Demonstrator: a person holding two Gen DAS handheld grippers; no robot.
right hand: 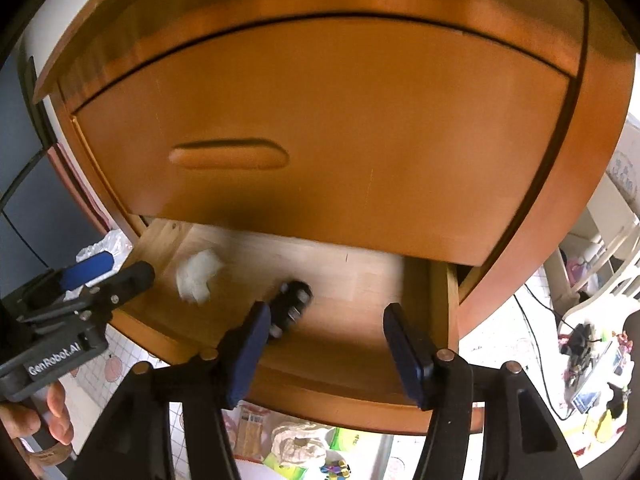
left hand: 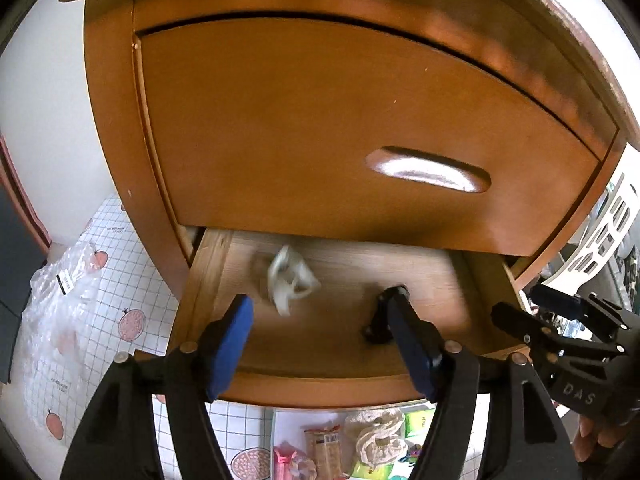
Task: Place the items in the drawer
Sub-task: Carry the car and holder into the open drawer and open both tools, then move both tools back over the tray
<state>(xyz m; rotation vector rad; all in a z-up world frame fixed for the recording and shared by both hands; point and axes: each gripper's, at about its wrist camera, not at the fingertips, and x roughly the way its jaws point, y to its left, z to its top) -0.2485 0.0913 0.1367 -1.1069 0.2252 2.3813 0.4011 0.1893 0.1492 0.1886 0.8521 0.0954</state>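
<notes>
The lower drawer of a brown wooden cabinet stands pulled out. A crumpled white item shows blurred over the drawer's left part, free of any finger. A small black item lies near the middle, partly behind my left gripper's right finger. My left gripper is open above the drawer with nothing pressed between its blue pads. In the right wrist view, my right gripper is open over the same drawer. The black item sits just past its left finger and the white item further left.
The upper drawer is closed, its front overhanging the open one. The right gripper is at the right and the left gripper at the left. Below the drawer a tray of snack packs rests on a grid-patterned mat; a plastic bag lies left.
</notes>
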